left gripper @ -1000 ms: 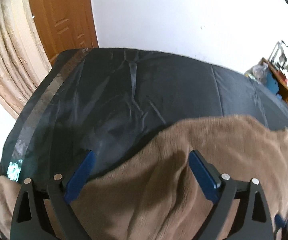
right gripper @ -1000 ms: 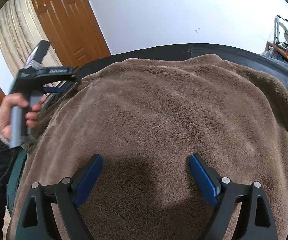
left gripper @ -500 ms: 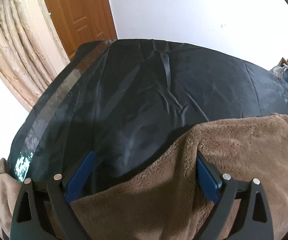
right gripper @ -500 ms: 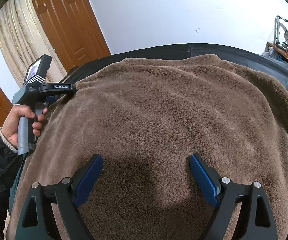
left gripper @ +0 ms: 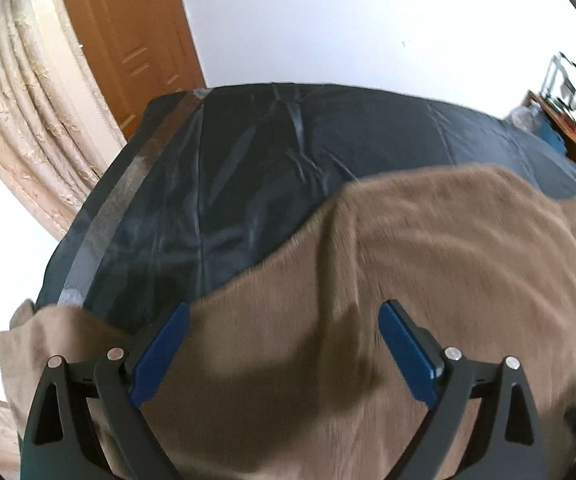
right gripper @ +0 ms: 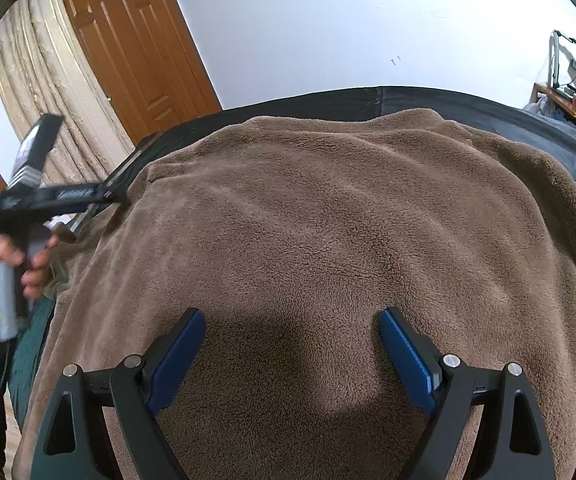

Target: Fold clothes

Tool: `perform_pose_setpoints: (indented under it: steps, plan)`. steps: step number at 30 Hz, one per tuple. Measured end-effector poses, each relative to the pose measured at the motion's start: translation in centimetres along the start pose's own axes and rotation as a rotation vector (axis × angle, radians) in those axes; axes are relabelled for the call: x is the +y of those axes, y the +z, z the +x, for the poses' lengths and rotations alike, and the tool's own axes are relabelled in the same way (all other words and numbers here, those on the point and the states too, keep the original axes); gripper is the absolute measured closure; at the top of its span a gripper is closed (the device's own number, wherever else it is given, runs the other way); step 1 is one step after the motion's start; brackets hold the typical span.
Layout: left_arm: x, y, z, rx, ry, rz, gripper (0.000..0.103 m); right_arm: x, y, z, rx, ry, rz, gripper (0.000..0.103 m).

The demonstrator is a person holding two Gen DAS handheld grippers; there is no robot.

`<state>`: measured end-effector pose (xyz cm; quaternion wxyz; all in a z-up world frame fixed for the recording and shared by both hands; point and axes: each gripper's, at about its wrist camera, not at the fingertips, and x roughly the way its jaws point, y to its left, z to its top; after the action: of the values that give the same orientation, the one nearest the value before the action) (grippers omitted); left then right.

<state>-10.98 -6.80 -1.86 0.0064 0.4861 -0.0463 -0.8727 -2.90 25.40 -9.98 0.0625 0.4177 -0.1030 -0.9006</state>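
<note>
A brown fleece garment (right gripper: pixel 328 240) lies spread over a dark-covered table (right gripper: pixel 468 100). My right gripper (right gripper: pixel 290 320) hovers over its near part, jaws wide apart, nothing between them. In the left wrist view the same brown fleece (left gripper: pixel 428 272) fills the lower right, its edge crossing the dark cover (left gripper: pixel 247 160). The left gripper (left gripper: pixel 283 314) is open above that edge, blue pads (left gripper: pixel 163 344) clear of the fabric. From the right wrist view the left gripper's body (right gripper: pixel 47 196) shows blurred at the garment's left edge, held by a hand (right gripper: pixel 3 268).
A wooden door (right gripper: pixel 127 48) and beige curtain (right gripper: pixel 35 92) stand behind the table's far left corner. A cluttered wooden shelf (right gripper: pixel 572 100) sits at the far right. A strip of tape (left gripper: pixel 119 208) runs along the cover's left edge, where fleece hangs over the side (left gripper: pixel 27 352).
The left gripper swung left off the fleece and back over its edge, now blurred with motion. The right gripper has stayed where it was, still open.
</note>
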Motion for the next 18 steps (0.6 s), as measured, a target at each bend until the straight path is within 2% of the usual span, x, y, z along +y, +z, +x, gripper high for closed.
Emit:
perform_pose_setpoints:
  steps: [5,8,13,16,18]
  plan:
    - [0.7,-2.0,1.5,0.043,0.062,-0.003,0.006,-0.1,0.0,0.0,-0.002,0.005,0.004,0.012]
    - [1.8,-2.5,1.6,0.038,0.018,-0.047,0.006,-0.1,0.0,0.0,-0.003,0.010,0.009,0.013]
    - [1.6,-2.3,1.0,0.056,0.045,-0.062,0.006,-0.2,0.0,-0.1,-0.004,0.012,0.011,0.013]
    - [0.9,-2.0,-0.5,0.057,0.014,-0.091,0.006,-0.1,0.0,-0.1,-0.004,0.011,0.011,0.013]
    - [0.0,-1.7,-1.9,0.063,-0.062,-0.120,0.006,-0.1,0.0,-0.1,-0.003,0.008,0.008,0.012]
